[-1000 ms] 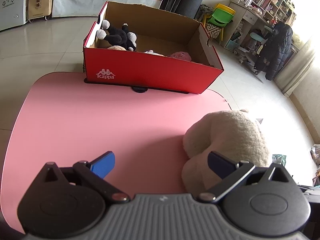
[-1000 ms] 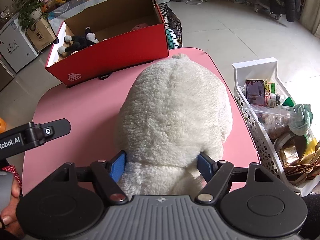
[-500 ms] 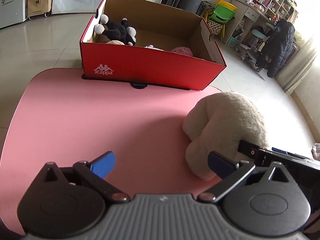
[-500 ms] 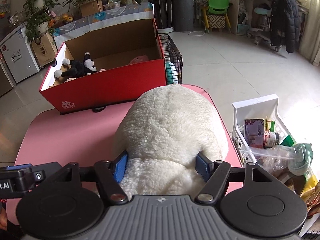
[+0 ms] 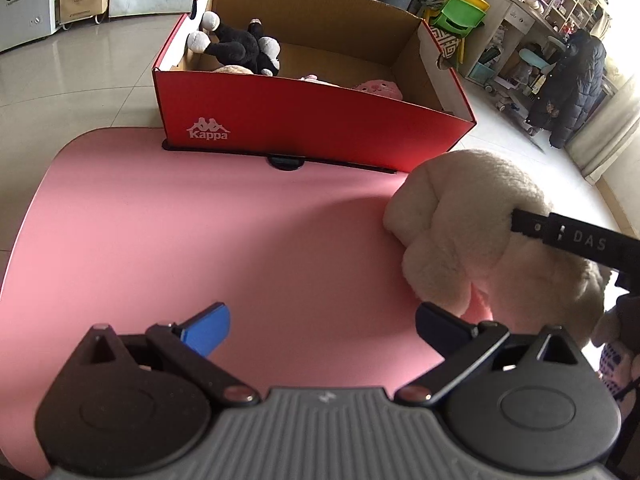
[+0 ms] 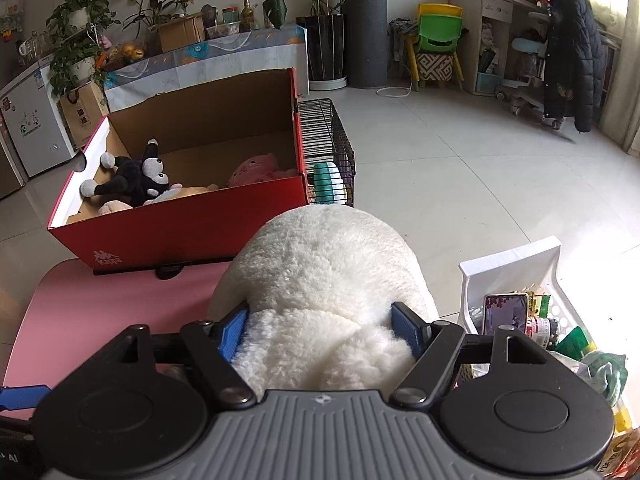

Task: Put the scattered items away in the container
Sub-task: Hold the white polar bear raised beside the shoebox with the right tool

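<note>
In the left wrist view, the left gripper [image 5: 322, 326] hangs released over the pink table [image 5: 160, 240], its blue fingers spread wide with nothing between them, while the cream plush toy [image 5: 480, 216] sits at about three o'clock and the red shoebox [image 5: 312, 120] with a black-and-white plush [image 5: 240, 44] inside lies at twelve o'clock. In the right wrist view, the right gripper [image 6: 320, 324] is clenched on the cream plush toy [image 6: 328, 272], the red shoebox [image 6: 180, 228] at about eleven o'clock and a white basket [image 6: 516, 264] of clutter at four o'clock.
</note>
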Motion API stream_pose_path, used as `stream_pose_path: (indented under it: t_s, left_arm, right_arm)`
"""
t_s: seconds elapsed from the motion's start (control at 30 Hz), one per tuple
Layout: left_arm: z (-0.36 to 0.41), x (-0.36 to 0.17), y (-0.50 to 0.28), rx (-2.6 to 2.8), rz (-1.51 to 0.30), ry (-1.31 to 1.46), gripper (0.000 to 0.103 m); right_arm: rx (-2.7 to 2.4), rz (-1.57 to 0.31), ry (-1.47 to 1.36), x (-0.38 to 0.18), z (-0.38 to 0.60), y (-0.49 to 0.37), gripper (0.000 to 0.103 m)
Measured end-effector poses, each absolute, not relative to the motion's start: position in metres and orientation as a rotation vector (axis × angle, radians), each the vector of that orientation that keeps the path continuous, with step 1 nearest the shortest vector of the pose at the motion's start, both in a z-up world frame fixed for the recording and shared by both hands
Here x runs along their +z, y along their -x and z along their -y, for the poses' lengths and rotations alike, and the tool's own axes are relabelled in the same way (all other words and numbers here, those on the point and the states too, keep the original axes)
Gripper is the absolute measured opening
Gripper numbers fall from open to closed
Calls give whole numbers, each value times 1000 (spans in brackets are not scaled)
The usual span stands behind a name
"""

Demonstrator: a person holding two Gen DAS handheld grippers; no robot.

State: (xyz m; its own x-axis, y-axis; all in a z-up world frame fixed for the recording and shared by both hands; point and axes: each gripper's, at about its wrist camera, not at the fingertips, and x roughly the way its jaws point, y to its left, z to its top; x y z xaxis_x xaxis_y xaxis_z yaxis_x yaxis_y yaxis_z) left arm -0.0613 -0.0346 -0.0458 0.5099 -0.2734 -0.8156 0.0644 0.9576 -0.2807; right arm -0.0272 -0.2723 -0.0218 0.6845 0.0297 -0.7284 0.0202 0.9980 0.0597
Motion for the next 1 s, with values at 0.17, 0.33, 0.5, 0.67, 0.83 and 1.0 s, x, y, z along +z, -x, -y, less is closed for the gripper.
stream_pose_path:
  t_s: [0.17, 0.33, 0.5, 0.67, 0.83, 1.0]
  left_arm:
    - [32, -48, 60, -188, -1035, 220, 103]
    - [28, -47, 62, -186, -1039, 231, 103]
    - [25, -45, 61, -185, -1034, 236, 103]
    - [25, -46, 58, -174, -1041, 229, 103]
    - [32, -42, 51, -188, -1034, 211, 103]
    - [40, -39, 46, -201, -1027, 186, 103]
  right_arm:
    - [-11, -873, -74, -25, 275, 29, 83]
    - [-8, -888, 76, -19, 267, 28, 83]
    - [-9, -917, 162, -14, 264, 22, 83]
    - [-70, -956, 52, -11, 270, 17, 83]
    - [-67, -988, -4, -9, 262, 19, 83]
    - [-66, -985, 26, -9, 258, 21, 83]
